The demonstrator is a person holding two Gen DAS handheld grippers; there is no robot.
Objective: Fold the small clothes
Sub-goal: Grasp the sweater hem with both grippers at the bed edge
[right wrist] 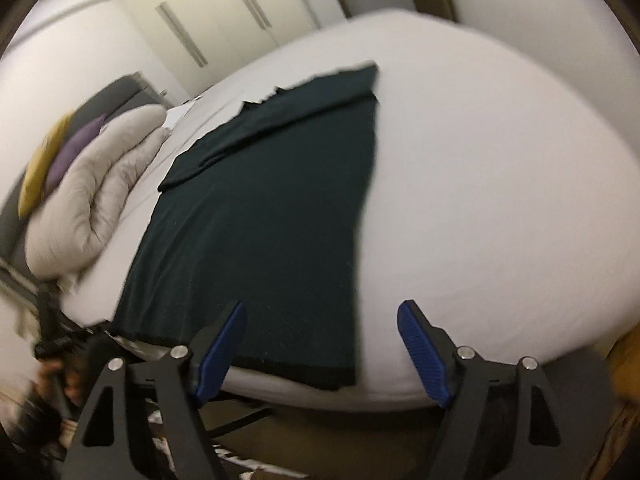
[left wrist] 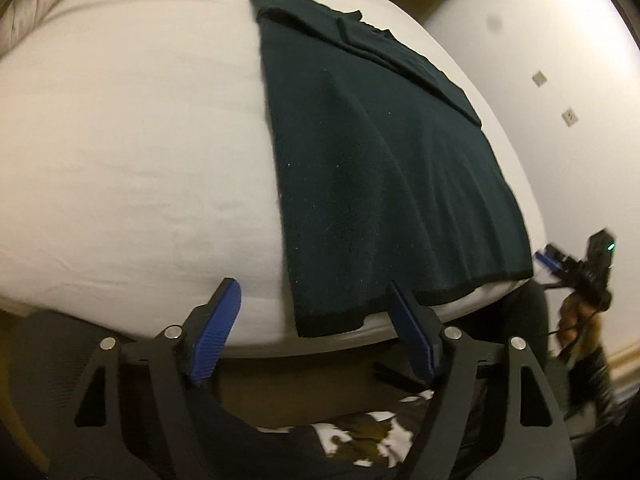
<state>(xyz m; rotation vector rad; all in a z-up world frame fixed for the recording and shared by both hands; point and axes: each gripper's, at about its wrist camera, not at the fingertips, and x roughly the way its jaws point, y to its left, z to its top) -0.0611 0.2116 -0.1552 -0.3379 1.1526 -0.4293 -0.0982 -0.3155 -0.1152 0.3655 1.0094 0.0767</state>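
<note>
A dark green knit garment (left wrist: pixel 372 168) lies flat on the white bed (left wrist: pixel 140 140), its hem at the near edge and a sleeve folded across its far end. My left gripper (left wrist: pixel 316 300) is open and empty, hovering just off the hem's near left corner. In the right wrist view the same garment (right wrist: pixel 272 220) runs away from me on the bed (right wrist: pixel 500 200). My right gripper (right wrist: pixel 322 322) is open and empty above the hem's near right corner. The right gripper also shows in the left wrist view (left wrist: pixel 560 260), beside the bed edge.
A grey rolled duvet (right wrist: pixel 100 200) with purple and yellow pillows (right wrist: pixel 60 152) lies at the left of the bed. White wardrobe doors (right wrist: pixel 224 12) stand behind. The bed's near edge drops to a patterned floor (left wrist: pixel 360 436).
</note>
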